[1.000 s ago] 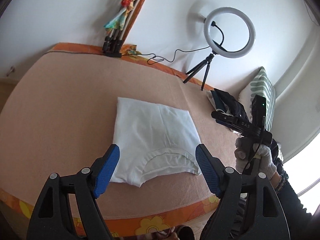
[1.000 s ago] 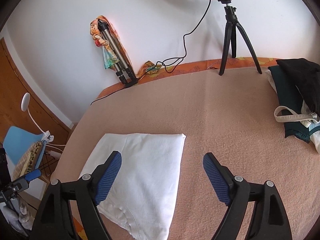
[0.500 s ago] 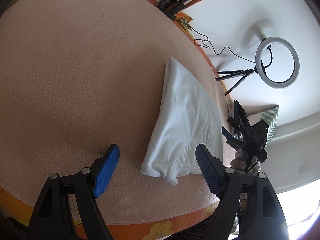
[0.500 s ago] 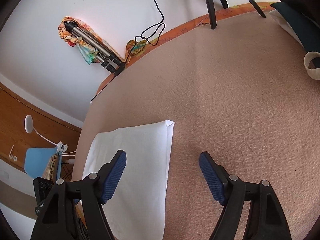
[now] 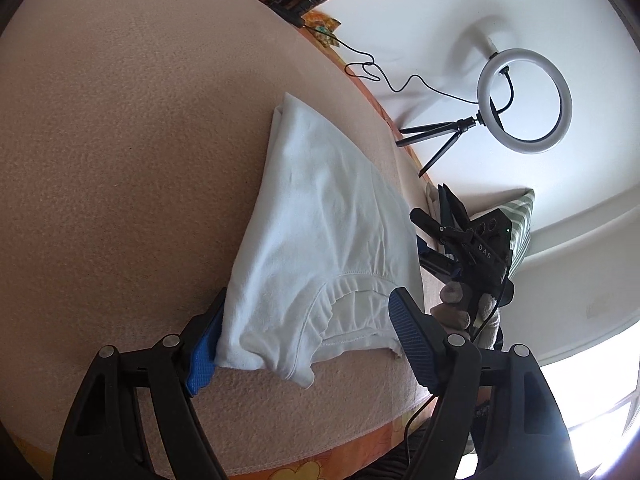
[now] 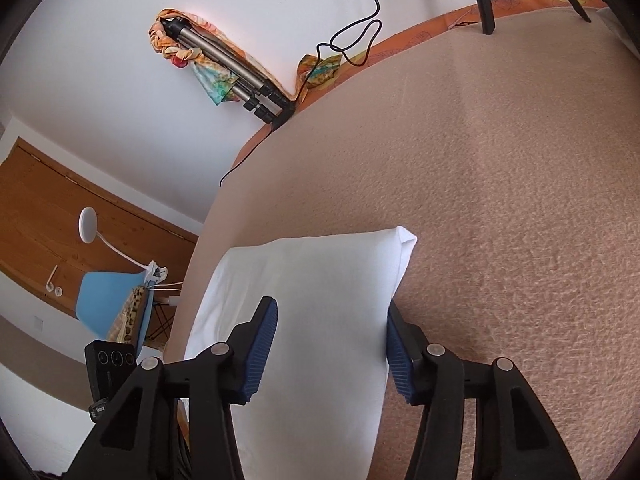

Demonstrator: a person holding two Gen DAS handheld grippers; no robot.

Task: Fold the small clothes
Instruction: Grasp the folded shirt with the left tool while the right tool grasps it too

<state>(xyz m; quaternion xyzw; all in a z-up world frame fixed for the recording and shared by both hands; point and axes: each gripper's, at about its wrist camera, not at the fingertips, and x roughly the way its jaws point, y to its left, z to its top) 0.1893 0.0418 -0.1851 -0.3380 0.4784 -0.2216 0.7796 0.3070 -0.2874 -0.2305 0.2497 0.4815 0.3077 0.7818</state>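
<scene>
A white folded shirt (image 5: 320,240) lies flat on the beige blanket (image 5: 120,160), neckline toward the near edge. My left gripper (image 5: 308,340) is open and straddles the shirt's near end; its left pad sits at the shirt's left edge, partly under the cloth. My right gripper (image 6: 328,344) is open and straddles the shirt's (image 6: 312,300) right edge, one pad over the cloth and one at its side. The right gripper also shows in the left wrist view (image 5: 464,248), held by a gloved hand.
A ring light on a small tripod (image 5: 524,100) stands at the blanket's far edge with a cable (image 5: 372,72). A folded tripod (image 6: 240,76) leans on the wall. Dark clothes and a striped pillow (image 5: 520,216) lie at the right. A blue chair (image 6: 112,292) stands beyond the bed.
Both grippers have dropped down and moved in onto the shirt. The left one now straddles the near end, the right one the shirt's right edge. The shirt has not moved.
</scene>
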